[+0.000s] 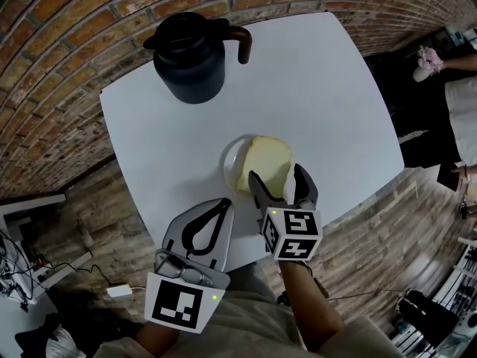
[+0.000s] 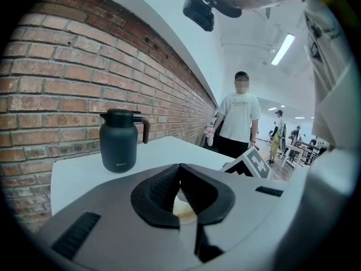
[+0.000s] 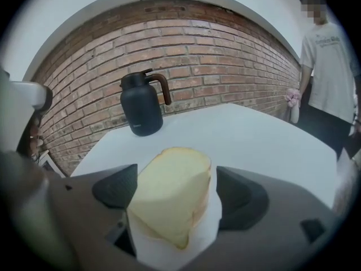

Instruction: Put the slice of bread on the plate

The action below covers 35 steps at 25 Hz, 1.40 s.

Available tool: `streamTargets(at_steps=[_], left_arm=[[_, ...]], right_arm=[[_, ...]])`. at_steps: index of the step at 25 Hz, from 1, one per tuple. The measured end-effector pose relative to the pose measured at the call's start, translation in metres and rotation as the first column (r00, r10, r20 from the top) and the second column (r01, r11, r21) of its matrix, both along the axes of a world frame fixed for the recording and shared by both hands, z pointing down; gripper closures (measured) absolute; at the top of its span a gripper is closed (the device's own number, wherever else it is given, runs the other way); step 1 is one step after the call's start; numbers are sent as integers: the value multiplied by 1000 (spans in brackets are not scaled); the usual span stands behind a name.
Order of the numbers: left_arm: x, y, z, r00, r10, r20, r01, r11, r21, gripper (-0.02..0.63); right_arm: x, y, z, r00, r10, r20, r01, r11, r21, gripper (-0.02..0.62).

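A pale yellow slice of bread (image 1: 266,161) lies on a small white plate (image 1: 230,164) near the middle of the white table (image 1: 335,88). My right gripper (image 1: 277,173) is open, its two jaws standing on either side of the slice's near end. In the right gripper view the bread (image 3: 169,188) fills the gap between the dark pads (image 3: 242,199), with a little room on the right side, and the plate (image 3: 206,233) shows under it. My left gripper (image 1: 223,203) is shut and holds nothing, at the table's front edge left of the plate.
A dark jug (image 1: 190,54) with a brown handle stands at the table's far left, in front of a brick wall. A person (image 2: 240,123) in a white shirt stands beyond the table's right side. Wooden floor surrounds the table.
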State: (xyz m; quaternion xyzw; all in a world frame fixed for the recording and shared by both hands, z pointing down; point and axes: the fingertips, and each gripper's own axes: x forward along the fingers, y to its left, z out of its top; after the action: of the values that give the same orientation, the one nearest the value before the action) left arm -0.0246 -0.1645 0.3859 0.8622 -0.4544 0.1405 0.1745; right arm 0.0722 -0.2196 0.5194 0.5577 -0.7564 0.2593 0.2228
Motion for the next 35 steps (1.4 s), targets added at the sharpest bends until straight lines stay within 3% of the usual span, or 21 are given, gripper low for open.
streamTargets(at_steps=[6,7,10,15,21,35], left_arm=[[4,0,-1,1000,8,0,-8,1000,8,595],[4,1,-1,1000,9,-1,-9,1000,8,595],[7,1,-2,1000,19,0,-19,1000,11,595],[12,1,-5,1000,29,-3,-29,999,17,595],[17,4,-10,999,47,-6,-46,999,28,595],[29,18,-46,996,79,-45,-74,991,111,595]], right_arm=[[2,-4,-8,998,32,46,-33,999,28,178],[3,-5,-11,998,39,58,-41,999,34,208],[3,-6,-19,997,44,66,-48,996,68,410],[5,-7,-29,997,49,52,-54,994,99,580],[9,-4,-40,998,47,42,-52,992,113,588],[3,35,-143,999,17,-50,2,933,359,588]])
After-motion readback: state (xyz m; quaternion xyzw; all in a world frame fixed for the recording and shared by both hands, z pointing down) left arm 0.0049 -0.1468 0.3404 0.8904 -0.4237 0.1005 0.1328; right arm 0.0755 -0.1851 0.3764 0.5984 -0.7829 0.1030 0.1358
